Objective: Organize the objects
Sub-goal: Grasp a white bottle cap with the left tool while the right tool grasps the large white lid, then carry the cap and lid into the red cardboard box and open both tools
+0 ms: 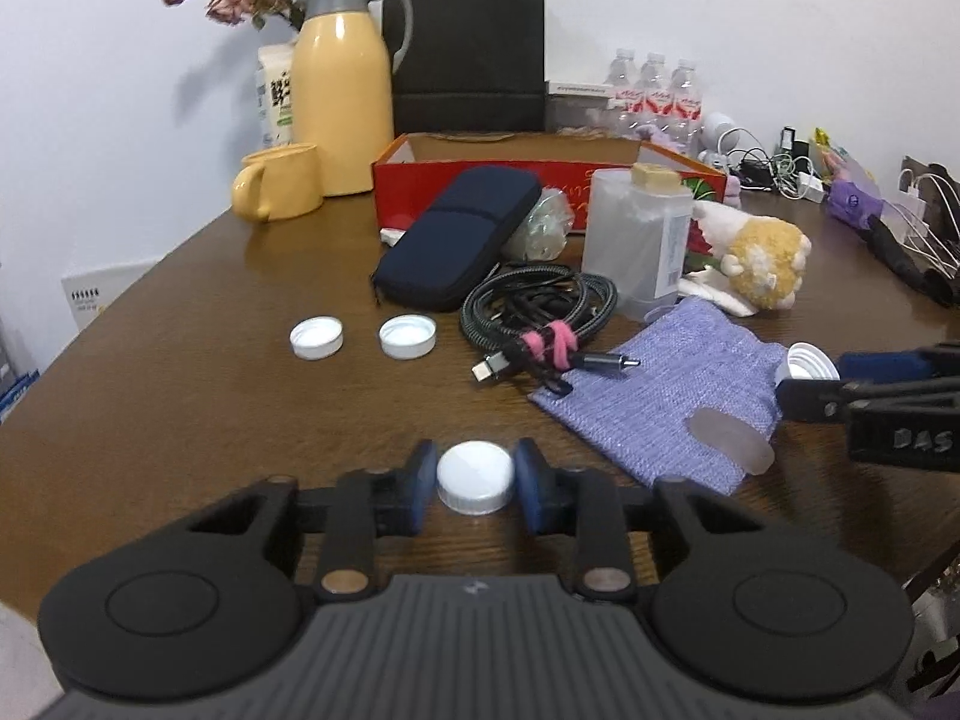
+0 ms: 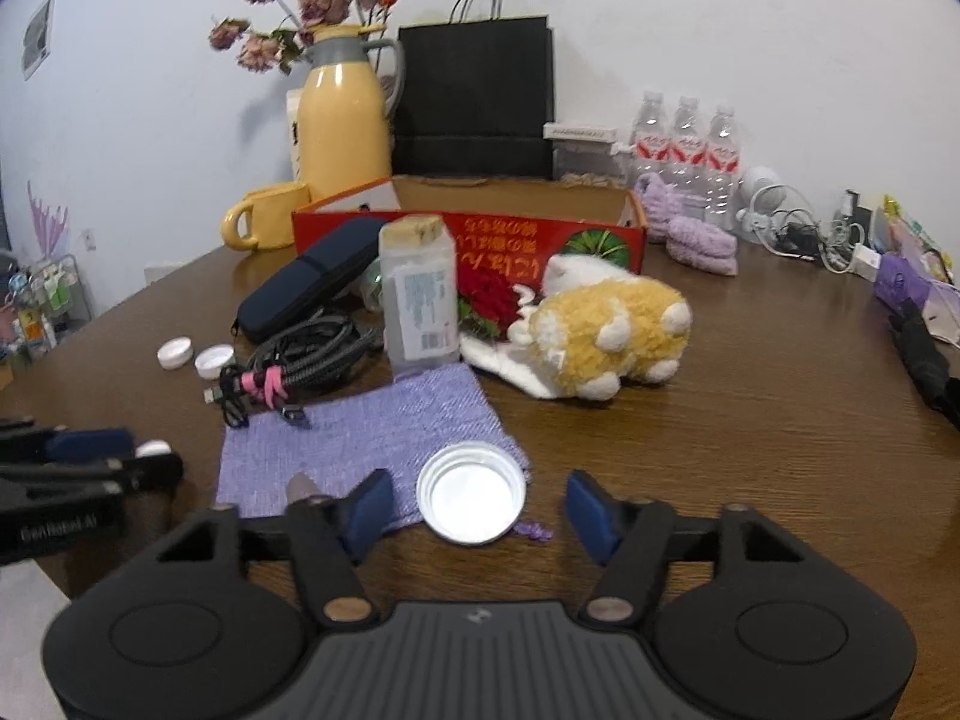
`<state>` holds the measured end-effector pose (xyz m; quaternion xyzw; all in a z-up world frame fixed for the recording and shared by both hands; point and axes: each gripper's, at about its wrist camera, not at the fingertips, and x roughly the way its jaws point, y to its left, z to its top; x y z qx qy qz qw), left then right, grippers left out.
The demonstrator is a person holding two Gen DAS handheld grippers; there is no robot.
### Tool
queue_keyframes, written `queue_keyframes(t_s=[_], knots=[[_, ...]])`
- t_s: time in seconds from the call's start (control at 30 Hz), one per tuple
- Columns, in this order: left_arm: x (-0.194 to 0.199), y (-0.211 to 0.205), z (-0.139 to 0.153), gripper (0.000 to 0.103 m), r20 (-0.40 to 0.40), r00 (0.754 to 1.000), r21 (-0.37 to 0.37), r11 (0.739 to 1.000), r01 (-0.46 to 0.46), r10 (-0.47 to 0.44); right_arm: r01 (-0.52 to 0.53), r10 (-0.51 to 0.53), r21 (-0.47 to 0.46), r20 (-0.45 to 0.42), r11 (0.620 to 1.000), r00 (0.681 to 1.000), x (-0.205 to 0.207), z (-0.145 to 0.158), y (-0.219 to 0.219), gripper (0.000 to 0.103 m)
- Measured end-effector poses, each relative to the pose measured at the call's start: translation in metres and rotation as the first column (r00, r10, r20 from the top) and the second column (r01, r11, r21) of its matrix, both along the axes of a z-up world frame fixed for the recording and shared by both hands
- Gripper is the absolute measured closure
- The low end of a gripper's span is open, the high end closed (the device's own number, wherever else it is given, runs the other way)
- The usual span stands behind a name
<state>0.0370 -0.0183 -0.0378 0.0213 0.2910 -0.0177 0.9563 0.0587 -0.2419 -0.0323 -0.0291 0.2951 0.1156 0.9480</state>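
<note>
While the left gripper clamps its fingers on a white bottle cap, the right gripper straddles an upturned cap, fingers clear, at the purple cloth's five o'clock corner.

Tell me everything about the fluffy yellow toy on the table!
The fluffy yellow toy looks like a plush animal with curly yellow fur and white paws. It lies on its side on the brown wooden table, paws pointing toward the camera. A white furry part shows behind it; whether that belongs to it I cannot tell. It rests just in front of the red box, to the right of the clear plastic bottle. Neither gripper touches it.
</note>
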Motion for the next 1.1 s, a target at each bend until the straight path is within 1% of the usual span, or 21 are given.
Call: queue_keyframes(t_s=[0.03,0.13,0.27,0.4,0.5,0.67,0.73,0.8,0.93,1.03,1.1], knots=[[0.001,-0.001,0.000,0.074,0.004,1.000,0.004,1.000,0.003,-0.003,-0.007,0.007,0.002,-0.010,1.000,1.000,0.002,-0.003,0.000,0.064],[0.003,-0.001,0.000,0.074,0.007,1.000,0.002,1.000,0.006,-0.006,-0.014,0.014,0.016,0.012,1.000,1.000,0.001,-0.003,-0.002,0.064],[0.009,0.003,0.009,0.074,0.029,1.000,-0.013,1.000,0.001,-0.001,-0.022,0.020,0.033,0.069,0.999,0.997,0.001,0.009,-0.006,0.064],[0.021,0.008,0.030,0.074,0.094,0.996,-0.030,1.000,0.000,0.003,-0.030,0.023,0.042,0.139,0.999,0.990,0.012,0.029,-0.008,0.064],[0.041,0.012,0.052,0.074,0.144,0.990,-0.047,0.999,0.001,0.006,-0.032,0.023,0.043,0.195,0.999,0.980,0.030,0.047,-0.008,0.064],[0.090,0.012,0.089,0.074,0.206,0.978,-0.073,0.997,-0.001,0.016,-0.033,0.020,0.047,0.257,0.998,0.966,0.081,0.078,-0.010,0.064],[0.116,0.010,0.099,0.074,0.224,0.974,-0.071,0.997,-0.007,0.023,-0.028,0.012,0.057,0.264,0.998,0.965,0.106,0.087,-0.010,0.064],[0.144,0.006,0.106,0.074,0.224,0.974,-0.076,0.997,-0.010,0.027,-0.019,0.001,0.065,0.261,0.998,0.965,0.134,0.093,-0.010,0.064],[0.203,0.000,0.111,0.074,0.200,0.979,-0.084,0.996,-0.023,0.039,-0.010,-0.005,0.071,0.210,0.997,0.978,0.200,0.097,-0.006,0.064],[0.247,-0.004,0.108,0.074,0.177,0.983,-0.085,0.996,-0.034,0.049,0.004,-0.013,0.056,0.154,0.998,0.988,0.243,0.085,-0.001,0.064],[0.273,-0.004,0.100,0.074,0.146,0.988,-0.087,0.995,-0.044,0.056,0.017,-0.022,0.047,0.102,0.999,0.995,0.273,0.075,0.002,0.064]])
